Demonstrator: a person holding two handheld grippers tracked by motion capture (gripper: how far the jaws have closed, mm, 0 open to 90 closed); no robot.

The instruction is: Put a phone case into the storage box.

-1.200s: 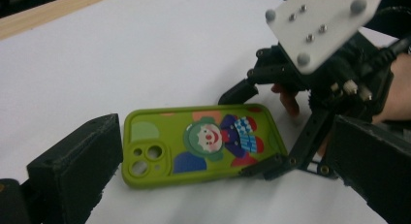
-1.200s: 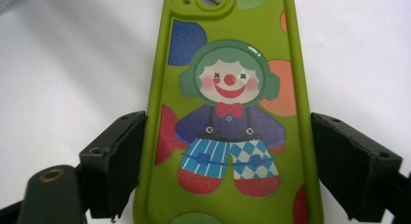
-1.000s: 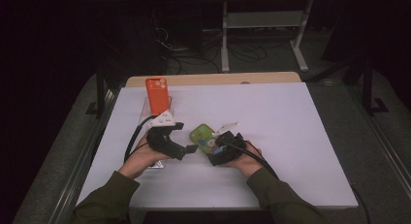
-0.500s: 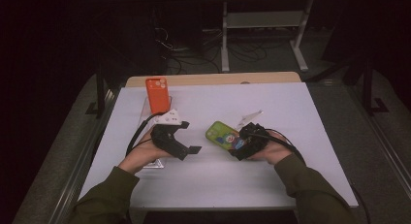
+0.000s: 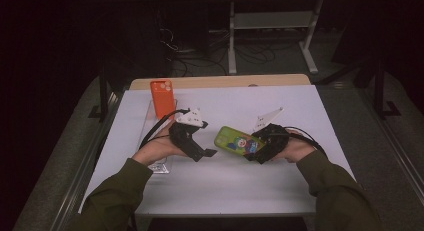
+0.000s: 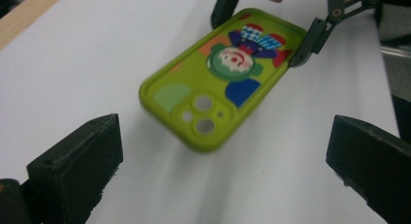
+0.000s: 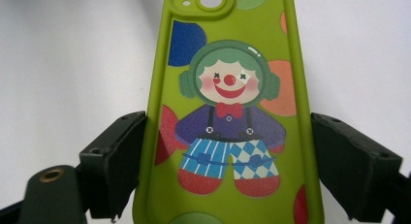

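Right gripper (image 5: 256, 150) grips the green phone case (image 5: 238, 140) across its long sides near the bottom end; both jaws press the case edges in the right gripper view. Case is printed side up, clown figure visible, camera cutouts at the far end pointing toward the left gripper (image 5: 206, 153). In the left gripper view the case appears lifted off the white table (image 5: 300, 106), tilted. Left gripper jaws stand wide apart, nothing between them, near the case but not touching. Orange phone case (image 5: 162, 97) sits at the table's far left, well apart
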